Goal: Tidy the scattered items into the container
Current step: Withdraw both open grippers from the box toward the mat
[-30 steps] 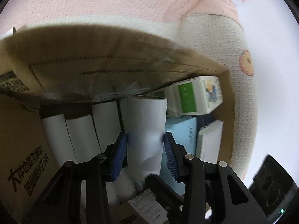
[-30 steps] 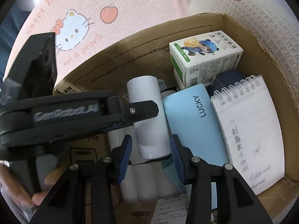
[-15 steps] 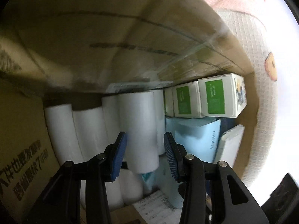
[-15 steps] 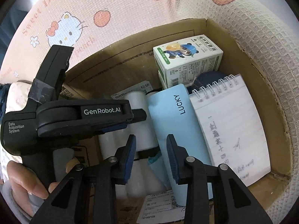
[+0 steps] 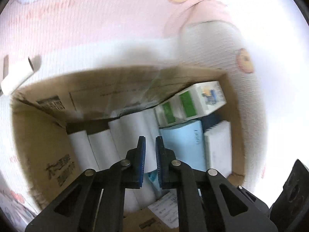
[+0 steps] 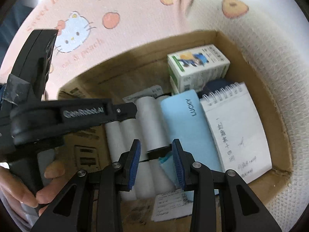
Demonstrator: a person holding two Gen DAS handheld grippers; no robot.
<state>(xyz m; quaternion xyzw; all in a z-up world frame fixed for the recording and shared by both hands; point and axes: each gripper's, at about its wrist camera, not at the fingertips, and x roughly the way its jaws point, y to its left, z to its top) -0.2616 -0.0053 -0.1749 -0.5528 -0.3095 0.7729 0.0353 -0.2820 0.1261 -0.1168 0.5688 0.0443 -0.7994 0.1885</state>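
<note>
On the pink cartoon-print blanket sits an open cardboard box, the largest thing in view, its flaps up and its inside nearly full. Along its right wall lies a spiral notepad with handwriting on the page. Just left of that, touching it, lies a pale blue case marked LUCKY. Left again, white rolls lie side by side in a row, filling the box's middle and left part; in the left wrist view the same rolls run away from the camera toward the far wall. At the far right corner stand two green-and-white cartons, one behind the other, with a cartoon figure on top; a dark blue thing shows between them and the notepad, too hidden to name. A printed paper slip lies at the near edge of the box floor.

Outside the box, past its left rim, another white roll lies on the blanket.

Left gripper hangs over the rolls with its blue pads nearly together, only a thin gap between them and nothing pinched. Seen from the right wrist, a hand holds its handle. Right gripper hovers above the rolls with its pads spread wide, holding nothing.
</note>
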